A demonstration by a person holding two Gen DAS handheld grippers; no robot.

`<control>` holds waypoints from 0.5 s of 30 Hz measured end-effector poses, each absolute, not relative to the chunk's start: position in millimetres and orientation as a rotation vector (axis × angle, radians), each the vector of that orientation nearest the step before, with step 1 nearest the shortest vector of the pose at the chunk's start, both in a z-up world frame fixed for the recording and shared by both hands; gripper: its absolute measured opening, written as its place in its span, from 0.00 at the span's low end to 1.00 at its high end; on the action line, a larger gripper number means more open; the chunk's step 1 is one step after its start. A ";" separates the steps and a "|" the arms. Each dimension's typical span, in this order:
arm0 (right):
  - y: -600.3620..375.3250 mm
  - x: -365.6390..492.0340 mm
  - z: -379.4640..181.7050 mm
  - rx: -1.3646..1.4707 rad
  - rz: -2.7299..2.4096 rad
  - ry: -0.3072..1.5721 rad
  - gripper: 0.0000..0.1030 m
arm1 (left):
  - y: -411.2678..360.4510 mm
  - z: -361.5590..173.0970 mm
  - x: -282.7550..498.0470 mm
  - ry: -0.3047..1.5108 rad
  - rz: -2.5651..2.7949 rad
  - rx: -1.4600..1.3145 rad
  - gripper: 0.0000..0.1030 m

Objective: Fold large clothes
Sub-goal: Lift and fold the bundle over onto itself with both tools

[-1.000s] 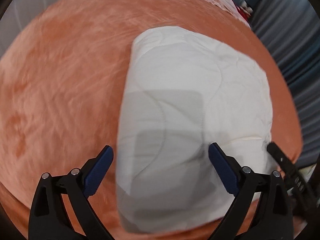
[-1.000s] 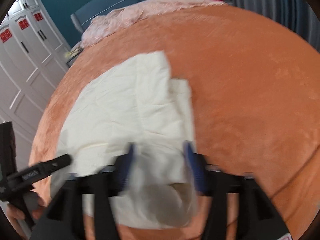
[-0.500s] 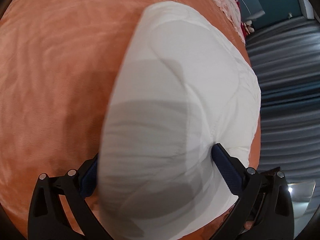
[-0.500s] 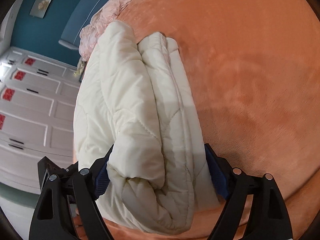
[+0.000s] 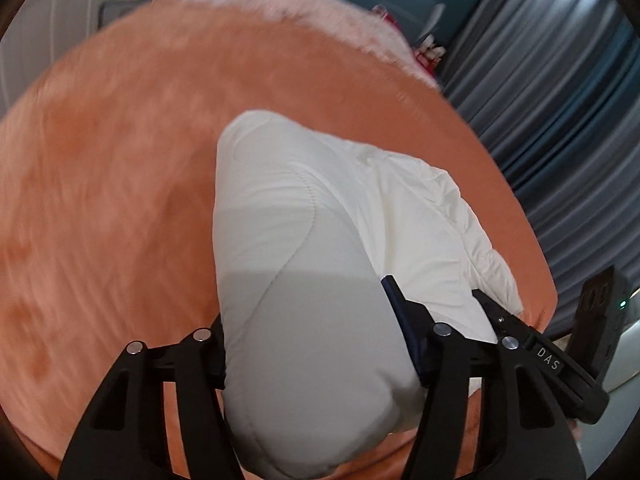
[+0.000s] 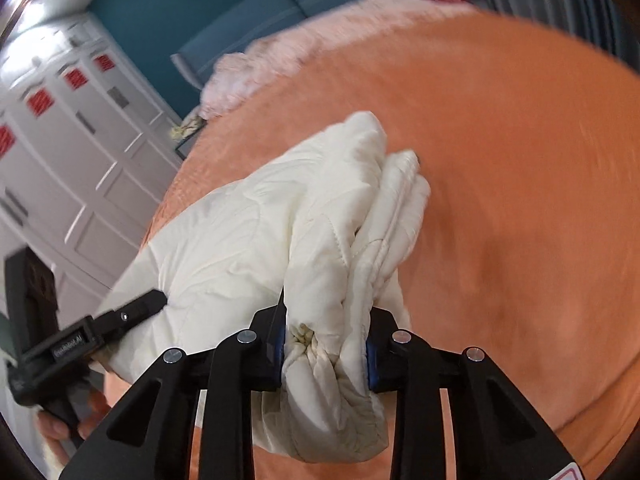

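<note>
A folded white quilted garment (image 5: 304,240) lies on an orange bedspread (image 5: 112,184), lifted at its near end. My left gripper (image 5: 308,344) is shut on a thick fold of it; the left finger is mostly hidden by cloth. In the right wrist view the same garment (image 6: 280,224) is bunched, and my right gripper (image 6: 325,350) is shut on its gathered layers. The other gripper shows at the right edge of the left wrist view (image 5: 560,364) and at the left of the right wrist view (image 6: 80,340).
The orange bedspread (image 6: 500,160) stretches far ahead. A pink blanket (image 6: 260,68) lies at the head of the bed by a blue headboard (image 6: 248,20). White wardrobe doors (image 6: 60,140) stand on the left side, grey curtains (image 5: 560,100) on the right.
Both grippers have closed on the garment from wide open and raised its near end. Both views have tilted up, showing more of the room.
</note>
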State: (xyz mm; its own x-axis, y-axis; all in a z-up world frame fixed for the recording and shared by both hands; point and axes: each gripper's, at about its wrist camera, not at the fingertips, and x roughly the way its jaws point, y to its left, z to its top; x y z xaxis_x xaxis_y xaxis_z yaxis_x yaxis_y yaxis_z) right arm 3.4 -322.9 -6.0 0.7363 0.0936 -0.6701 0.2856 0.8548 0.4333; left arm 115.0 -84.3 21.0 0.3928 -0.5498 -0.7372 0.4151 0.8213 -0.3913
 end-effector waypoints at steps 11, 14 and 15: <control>-302.2 120.5 0.6 0.400 -0.081 0.628 0.27 | -67.1 31.4 200.5 0.770 -0.589 -0.055 0.56; -297.9 149.1 -32.8 0.417 -0.071 0.694 0.28 | -61.7 -1.9 226.7 0.818 -0.551 -0.066 0.58; -296.4 157.6 -48.5 0.423 -0.070 0.735 0.29 | -58.7 -18.8 235.4 0.858 -0.535 -0.075 0.59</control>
